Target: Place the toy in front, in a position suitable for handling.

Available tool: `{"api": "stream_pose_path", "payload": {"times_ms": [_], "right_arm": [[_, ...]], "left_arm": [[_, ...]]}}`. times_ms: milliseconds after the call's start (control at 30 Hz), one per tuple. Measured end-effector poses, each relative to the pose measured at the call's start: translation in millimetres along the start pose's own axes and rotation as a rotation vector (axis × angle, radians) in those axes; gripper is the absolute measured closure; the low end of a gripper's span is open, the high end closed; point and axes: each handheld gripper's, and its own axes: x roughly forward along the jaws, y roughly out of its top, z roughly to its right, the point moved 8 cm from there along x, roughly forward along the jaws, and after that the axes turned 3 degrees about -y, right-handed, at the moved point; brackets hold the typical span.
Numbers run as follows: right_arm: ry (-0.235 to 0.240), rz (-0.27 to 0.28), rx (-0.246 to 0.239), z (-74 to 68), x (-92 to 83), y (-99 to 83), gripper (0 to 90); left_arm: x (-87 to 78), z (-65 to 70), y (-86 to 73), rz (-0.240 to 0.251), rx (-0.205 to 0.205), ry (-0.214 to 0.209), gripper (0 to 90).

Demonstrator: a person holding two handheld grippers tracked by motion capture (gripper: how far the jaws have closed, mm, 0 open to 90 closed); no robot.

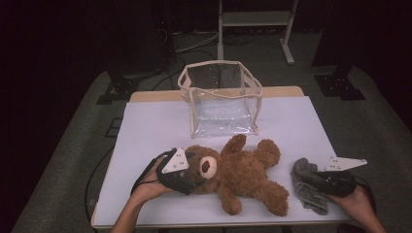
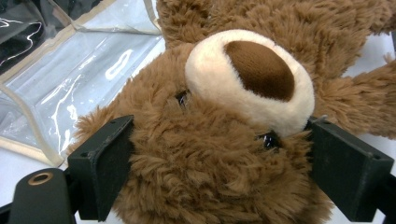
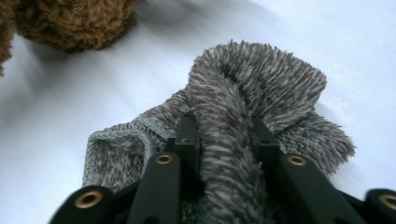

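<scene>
From the high view, my left gripper (image 1: 187,174) is at the head of the brown plush teddy bear (image 1: 243,174), which lies on its back on the white table (image 1: 145,126), and my right gripper (image 1: 318,178) sits on the grey fuzzy cloth (image 1: 307,187) near the right edge. The clear plastic bag with beige trim (image 1: 221,99) stands open behind the bear, nothing between. In the left gripper view, my fingers (image 2: 105,170) stand wide around the bear's head, touching the fur; I think the soft head can slip out when lifted. In the right gripper view, my fingers (image 3: 187,140) are closed tight on a fold of the cloth, which may drag or slide loose.
</scene>
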Motion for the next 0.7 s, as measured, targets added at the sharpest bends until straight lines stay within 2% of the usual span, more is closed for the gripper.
{"api": "stream_pose_path", "payload": {"times_ms": [67, 100, 200, 367, 433, 467, 500, 567, 600, 633, 700], "right_arm": [[-0.001, -0.001, 0.005, 0.0, -0.5, 0.3, 75.2], [0.009, -0.001, 0.022, 1.0, -2.2, 1.3, 76.2], [0.015, -0.001, 0.025, 2.5, -6.9, 3.8, 76.8], [0.042, 0.034, 0.027, -0.3, -18.3, 14.1, 76.7], [0.082, 0.09, 0.02, -5.7, -33.9, 32.7, 76.7], [0.082, 0.09, 0.02, -5.7, -33.9, 32.7, 76.7], [0.094, 0.11, 0.004, -10.1, -41.0, 43.9, 76.5], [0.099, 0.115, -0.031, -16.1, -47.3, 56.2, 76.4], [0.099, 0.115, -0.031, -16.1, -47.3, 56.2, 76.4], [0.123, 0.129, -0.057, -23.2, -52.4, 69.7, 76.3], [0.147, 0.143, -0.084, -31.4, -56.3, 84.4, 76.3]], "left_arm": [[-0.3, 0.6, -0.4, -0.002, 0.003, 0.001, 13.7], [-0.3, 1.3, -0.2, -0.003, 0.005, 0.003, 14.0], [-0.4, 1.7, -0.5, 0.003, 0.003, 0.005, 14.3], [-0.1, 1.7, -0.7, 0.009, 0.001, 0.004, 14.5], [0.3, 1.5, -0.1, 0.005, 0.005, 0.003, 14.4], [0.4, 1.5, 0.2, 0.002, 0.008, 0.002, 14.4], [0.6, 1.4, 0.9, -0.003, 0.009, 0.002, 14.4], [0.9, 0.4, 1.7, -0.005, 0.009, 0.001, 14.4], [0.9, 0.4, 1.7, -0.005, 0.009, 0.001, 14.4], [1.3, -0.4, 2.2, -0.006, 0.007, -0.002, 14.4], [1.3, -1.1, 2.8, -0.007, 0.008, -0.008, 14.9]]}}
